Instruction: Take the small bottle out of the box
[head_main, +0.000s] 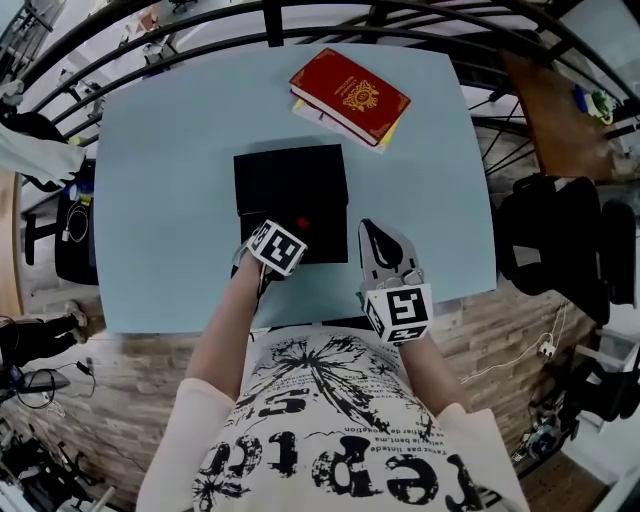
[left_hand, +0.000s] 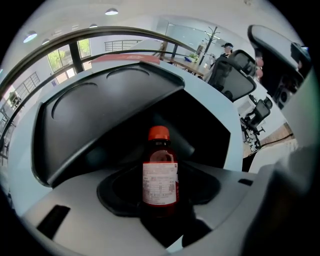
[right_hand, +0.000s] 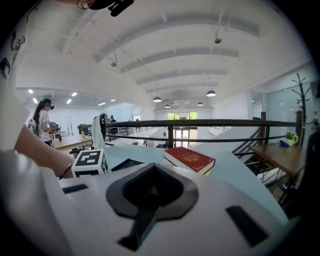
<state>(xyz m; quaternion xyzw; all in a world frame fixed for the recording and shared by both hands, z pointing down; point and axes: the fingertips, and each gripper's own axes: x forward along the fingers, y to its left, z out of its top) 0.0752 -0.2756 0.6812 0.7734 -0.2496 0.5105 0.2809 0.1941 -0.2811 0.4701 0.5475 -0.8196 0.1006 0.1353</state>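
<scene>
Closing left gripper (head_main: 289, 233) jaws round upright small bottle (left_hand: 160, 172): dark body, red cap, white label; right gripper (head_main: 375, 240) jaws together, empty

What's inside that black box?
A small brown bottle with a red cap stands upright inside the black box. Its base and the box floor are too dark to make out.

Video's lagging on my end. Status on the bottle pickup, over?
Left gripper in the open box, jaws closing around the small bottle, which stands upright. Right gripper shut, empty, beside the box. Nothing in the way.
</scene>
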